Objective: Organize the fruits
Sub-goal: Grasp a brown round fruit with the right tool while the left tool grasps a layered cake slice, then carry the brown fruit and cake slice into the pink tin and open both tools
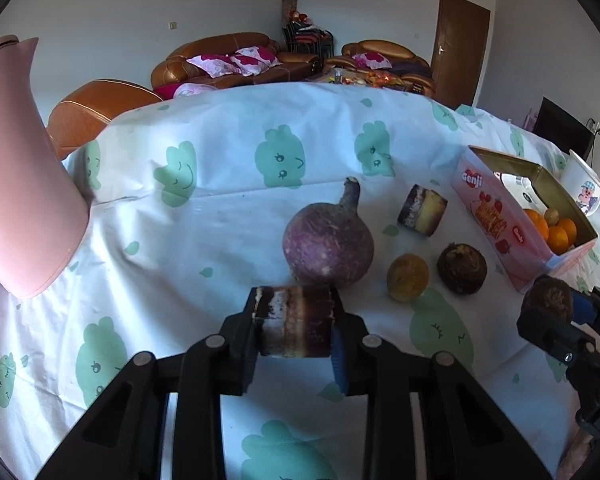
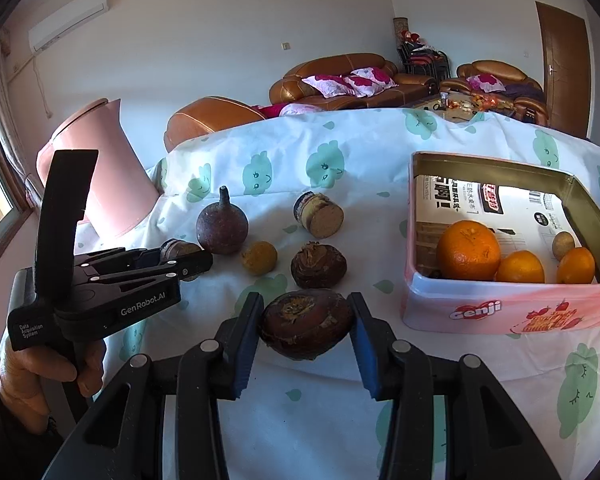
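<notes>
My left gripper [image 1: 294, 328] is shut on a dark sugarcane piece [image 1: 294, 322], held above the cloth just in front of a purple round root [image 1: 327, 248]. My right gripper [image 2: 306, 326] is shut on a dark brown water chestnut [image 2: 306, 322]; it also shows at the right edge of the left wrist view [image 1: 548, 300]. On the cloth lie a second sugarcane piece [image 2: 320, 214], a small yellow fruit [image 2: 259, 257] and another water chestnut [image 2: 319, 266]. The pink Genji tin [image 2: 500, 308] at the right holds three oranges [image 2: 468, 250] and a small brown fruit [image 2: 563, 245].
A pink jug [image 1: 24, 184] stands at the table's left edge. A white cup [image 1: 584, 188] stands behind the tin. The table wears a white cloth [image 1: 220, 208] with green prints. Sofas and a door lie beyond the far edge.
</notes>
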